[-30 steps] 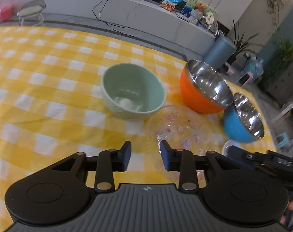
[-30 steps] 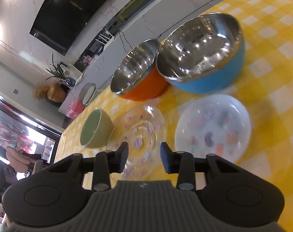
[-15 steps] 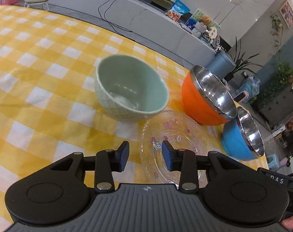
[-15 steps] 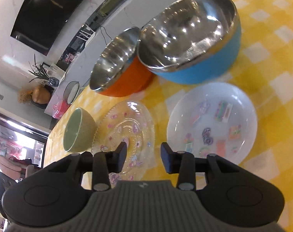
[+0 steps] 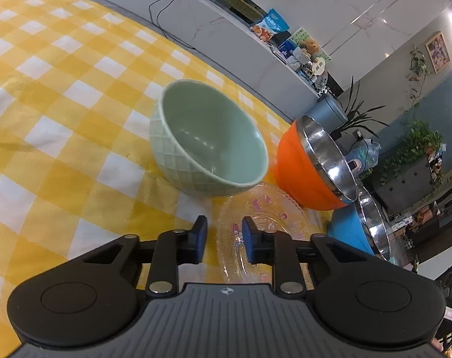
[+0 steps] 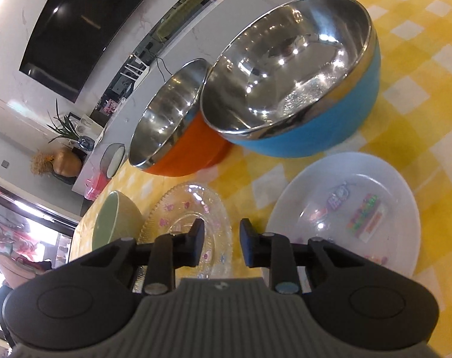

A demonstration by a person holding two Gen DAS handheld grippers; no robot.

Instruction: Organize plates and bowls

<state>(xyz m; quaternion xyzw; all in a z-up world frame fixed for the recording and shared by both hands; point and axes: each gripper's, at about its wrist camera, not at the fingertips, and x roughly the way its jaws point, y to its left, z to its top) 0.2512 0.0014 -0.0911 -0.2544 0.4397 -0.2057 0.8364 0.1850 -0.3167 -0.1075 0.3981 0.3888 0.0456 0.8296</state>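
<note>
Both grippers, left [image 5: 223,240] and right [image 6: 220,243], gaping unloaded, are closing on my glass plate [image 5: 255,220]; green bowl [image 5: 208,140] is crowding twelve o'clock.

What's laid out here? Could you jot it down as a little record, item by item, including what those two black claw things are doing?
surface: yellow checked cloth
green bowl: upright, empty
orange bowl: steel-lined, beside the blue bowl
glass plate: clear, small pink prints
white plate: cartoon prints
left hand-held gripper: open, holding nothing, over the glass plate's edge
right hand-held gripper: open, holding nothing, between the two plates
stacking: none yet
</note>
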